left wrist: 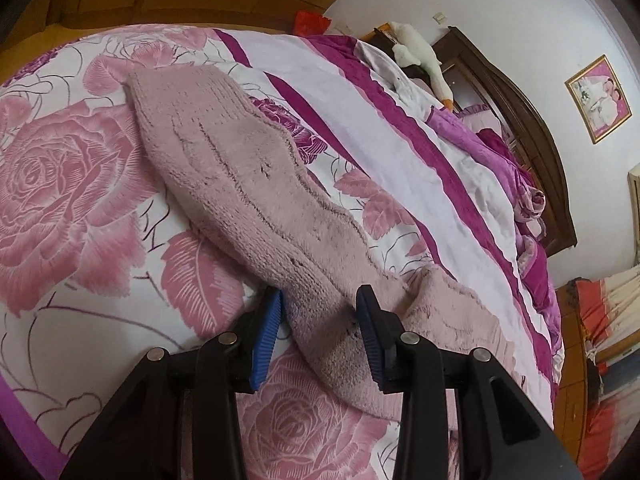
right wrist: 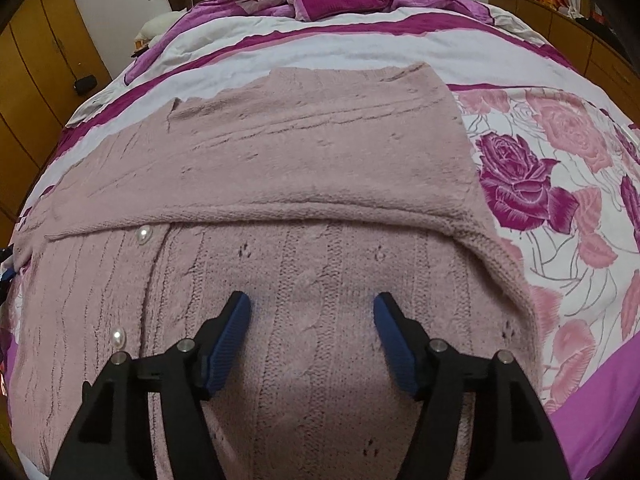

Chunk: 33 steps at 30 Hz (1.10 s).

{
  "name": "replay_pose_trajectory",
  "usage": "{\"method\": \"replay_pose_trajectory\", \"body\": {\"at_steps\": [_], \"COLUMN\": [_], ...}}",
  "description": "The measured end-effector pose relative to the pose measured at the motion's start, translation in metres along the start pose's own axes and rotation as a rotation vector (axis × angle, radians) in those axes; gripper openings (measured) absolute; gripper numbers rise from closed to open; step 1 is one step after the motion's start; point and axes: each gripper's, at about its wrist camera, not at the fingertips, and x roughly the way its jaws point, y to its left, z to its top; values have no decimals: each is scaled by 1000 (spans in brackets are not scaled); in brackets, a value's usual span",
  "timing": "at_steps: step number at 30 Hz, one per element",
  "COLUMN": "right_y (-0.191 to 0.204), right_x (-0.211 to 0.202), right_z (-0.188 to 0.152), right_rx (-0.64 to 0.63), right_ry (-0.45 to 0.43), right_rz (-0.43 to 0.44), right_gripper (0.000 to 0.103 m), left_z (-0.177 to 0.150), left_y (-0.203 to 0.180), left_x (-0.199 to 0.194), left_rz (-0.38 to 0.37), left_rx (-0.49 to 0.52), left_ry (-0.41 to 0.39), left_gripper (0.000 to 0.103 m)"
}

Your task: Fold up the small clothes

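Note:
A dusty-pink knit cardigan point(right wrist: 320, 160) with pearl buttons point(right wrist: 143, 235) lies on the rose-print bed cover point(right wrist: 560, 184). One side is folded over the front, with its edge running across the middle of the right wrist view. My right gripper point(right wrist: 312, 308) is open just above the cardigan's cable-knit front, holding nothing. In the left wrist view a long pink part of the cardigan point(left wrist: 248, 184) stretches away over the bed cover point(left wrist: 60, 160). My left gripper point(left wrist: 320, 300) is open with its blue pads on either side of the near end of that part, not closed on it.
Crumpled purple blankets point(right wrist: 320, 0) lie at the head of the bed by a dark wooden headboard point(left wrist: 520, 120). A white plush goose point(left wrist: 420, 52) lies there. Wooden wardrobes point(right wrist: 36, 80) stand beside the bed. A low wooden cabinet point(left wrist: 576, 360) stands along the other side.

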Motion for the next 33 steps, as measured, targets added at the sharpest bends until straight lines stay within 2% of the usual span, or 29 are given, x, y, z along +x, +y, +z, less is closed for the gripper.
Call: {"method": "replay_pose_trajectory", "body": {"at_steps": [7,15,16,18,22,26,29,33], "right_y": [1,0,0,0,-1,-2,-4,-7], "right_x": [0,-1,-1,-1,-1,-3,-5,-9], "right_z": [0,0,0,0,-1,-1,-1,0], "right_rx": [-7,-3,-3,-2,1,8,15,36], "right_ry": [-4,-9,-9,-10,-14,-21,-28,-37], "right_rz": [-1,5,6,8,12,20,30,49], "right_gripper": [71,71,71,71,71,71,71,71], "left_z": [9,11,11,11,12,19,25,21], "left_y": [-5,-5,-5,-3,-8,-26,-49,-92], "left_x": [11,13,12,11,0,-26,-47,-70], "left_rz": [6,-24,-34,-59,-126,-199,-247,-300], "left_rx": [27,49,49,51,66,87,116,226], "left_ry": [-2,-21,-24,-25,-42,-101,-138,-167], "left_gripper": [15,15,13,1,0,0,0,0]}}
